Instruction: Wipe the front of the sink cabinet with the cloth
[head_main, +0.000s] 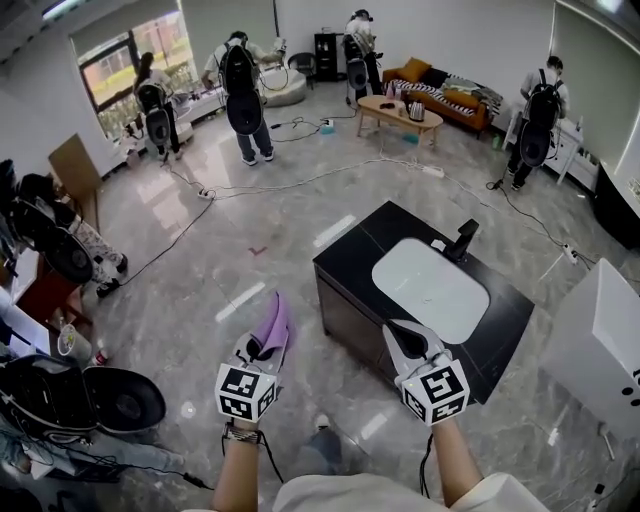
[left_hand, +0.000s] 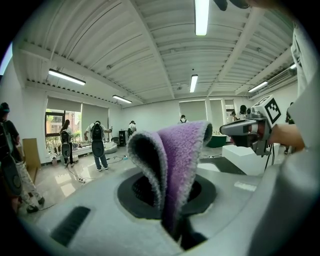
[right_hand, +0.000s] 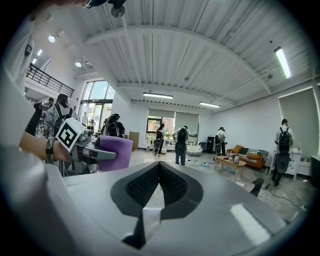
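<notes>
Here the left gripper (head_main: 264, 345) is pinched shut on the purple cloth (head_main: 273, 322), whose folded end stands up past the jaws. The right gripper (right_hand: 159, 175) has its jaws pressed together tip to tip, with nothing between them.

Both grippers hang in the air in front of the person, apart from each other. The sink cabinet (head_main: 352, 318) lies ahead and to the right of the cloth, and its dark front panel faces the person at an angle. Its long axis runs from far left to near right. The right gripper is nearer, just beside the cabinet's near edge, but the cloth-bearing left one must probably swing rightward and down to reach the front.

By count there are two grippers, one cloth, one cabinet, one white basin (head_main: 430, 288) in its black tabletop and one faucet (head_main: 463, 240).
</notes>
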